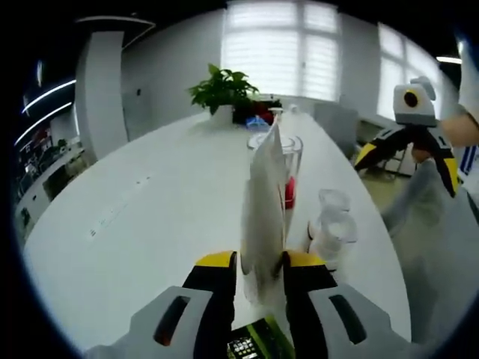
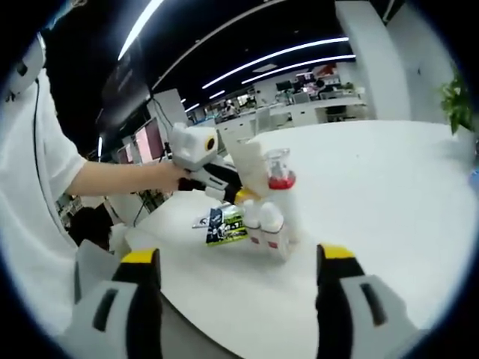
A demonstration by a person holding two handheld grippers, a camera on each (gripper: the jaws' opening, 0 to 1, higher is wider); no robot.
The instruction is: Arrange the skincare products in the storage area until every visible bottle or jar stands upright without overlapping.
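My left gripper (image 1: 260,263) is shut on a white squeeze tube (image 1: 263,202), which stands upright between its yellow-tipped jaws above the white table (image 1: 150,217). Right behind the tube is a clear container (image 1: 292,161) with something red inside. Two small clear bottles (image 1: 331,224) stand to its right. In the right gripper view, the left gripper (image 2: 243,196) holds the white tube (image 2: 251,166) over the clear red-filled container (image 2: 279,178) and the small bottles (image 2: 267,221). My right gripper (image 2: 239,262) hangs open and bare, well short of the group. It also appears in the air (image 1: 412,131).
A green and black packet (image 2: 224,224) lies flat on the table (image 2: 389,194) beside the bottles. A potted plant (image 1: 221,91) stands at the far end. A person's arm (image 2: 112,178) and white shirt reach in from the left. Office desks lie beyond the table.
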